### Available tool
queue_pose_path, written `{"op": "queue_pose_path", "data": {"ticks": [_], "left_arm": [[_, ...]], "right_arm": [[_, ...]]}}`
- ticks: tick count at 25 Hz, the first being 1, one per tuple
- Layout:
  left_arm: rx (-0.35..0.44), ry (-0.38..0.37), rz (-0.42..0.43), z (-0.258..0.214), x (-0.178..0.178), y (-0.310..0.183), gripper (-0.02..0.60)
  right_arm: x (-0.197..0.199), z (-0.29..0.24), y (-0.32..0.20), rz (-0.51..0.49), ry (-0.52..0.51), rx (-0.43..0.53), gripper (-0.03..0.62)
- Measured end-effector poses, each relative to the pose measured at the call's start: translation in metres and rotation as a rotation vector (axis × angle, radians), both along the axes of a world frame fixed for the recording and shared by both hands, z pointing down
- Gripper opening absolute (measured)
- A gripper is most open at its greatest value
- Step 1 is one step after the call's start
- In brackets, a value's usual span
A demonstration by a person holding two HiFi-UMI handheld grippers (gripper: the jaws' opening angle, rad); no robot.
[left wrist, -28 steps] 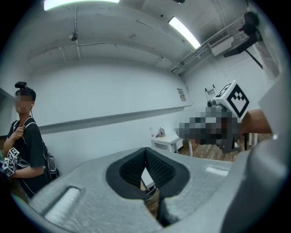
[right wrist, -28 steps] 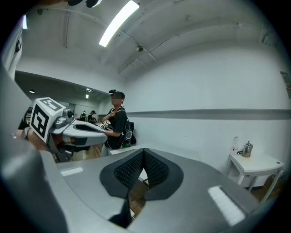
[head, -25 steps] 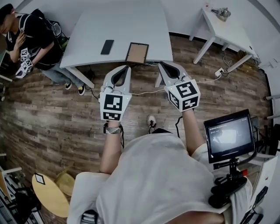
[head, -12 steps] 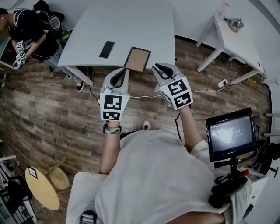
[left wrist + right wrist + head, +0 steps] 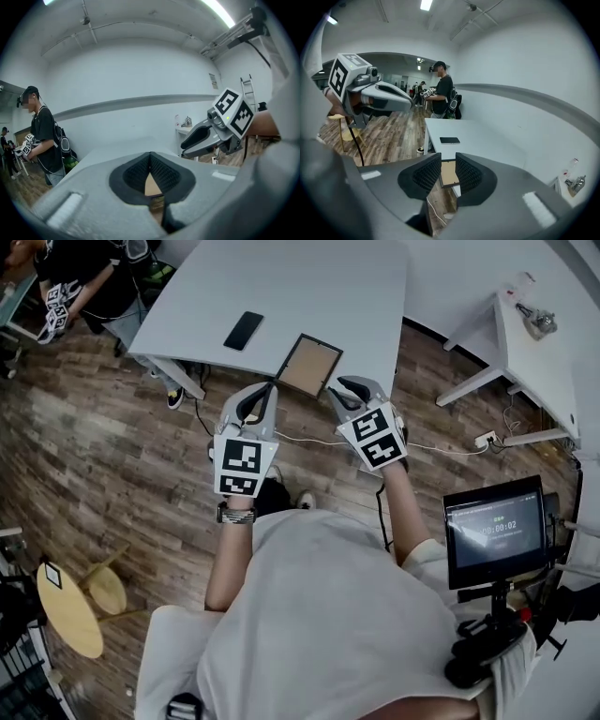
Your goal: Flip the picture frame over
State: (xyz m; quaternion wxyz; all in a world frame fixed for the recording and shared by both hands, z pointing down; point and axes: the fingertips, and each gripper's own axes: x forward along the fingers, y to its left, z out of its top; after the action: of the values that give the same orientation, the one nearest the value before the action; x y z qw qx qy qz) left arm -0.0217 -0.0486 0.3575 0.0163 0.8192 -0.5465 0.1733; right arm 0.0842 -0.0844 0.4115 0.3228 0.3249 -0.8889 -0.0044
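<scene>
Head view: both grippers hang just short of the picture frame (image 5: pixel 307 365) on the grey table (image 5: pixel 309 287).
The frame lies flat at the table's near edge, brown panel up, apart from the black phone (image 5: pixel 244 330). The left gripper (image 5: pixel 270 388) has its jaws together and empty; the right gripper (image 5: pixel 339 388) has its jaws opening, nothing between them.
</scene>
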Motion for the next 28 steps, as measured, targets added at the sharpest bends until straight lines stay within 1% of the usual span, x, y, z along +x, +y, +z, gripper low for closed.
{"op": "queue_pose_path", "data": {"ticks": [4, 7, 10, 15, 18, 23, 25, 28], "left_arm": [[-0.046, 0.014, -0.009, 0.022, -0.023, -0.02, 0.005], [-0.067, 0.018, -0.003, 0.031, -0.029, -0.023, 0.005], [-0.088, 0.019, 0.002, 0.039, -0.026, -0.017, 0.005], [-0.112, 0.017, 0.012, 0.051, -0.014, -0.009, 0.005], [-0.156, 0.023, 0.021, 0.071, -0.019, -0.026, 0.005], [-0.263, 0.052, 0.027, 0.114, -0.039, -0.066, 0.005], [-0.284, 0.053, 0.029, 0.122, -0.039, -0.065, 0.005], [-0.293, 0.048, 0.022, 0.123, -0.038, -0.057, 0.005]], "right_arm": [[-0.027, 0.039, -0.021, -0.026, 0.031, -0.076, 0.105], [-0.037, 0.055, -0.025, -0.03, 0.042, -0.107, 0.106], [-0.038, 0.07, -0.017, -0.044, 0.077, -0.119, 0.108], [-0.025, 0.097, -0.009, -0.063, 0.188, -0.131, 0.109], [-0.03, 0.125, -0.023, -0.08, 0.234, -0.167, 0.109], [-0.052, 0.18, -0.062, -0.104, 0.313, -0.245, 0.114], [-0.05, 0.195, -0.063, -0.108, 0.343, -0.253, 0.114], [-0.042, 0.208, -0.055, -0.118, 0.384, -0.254, 0.114]]}}
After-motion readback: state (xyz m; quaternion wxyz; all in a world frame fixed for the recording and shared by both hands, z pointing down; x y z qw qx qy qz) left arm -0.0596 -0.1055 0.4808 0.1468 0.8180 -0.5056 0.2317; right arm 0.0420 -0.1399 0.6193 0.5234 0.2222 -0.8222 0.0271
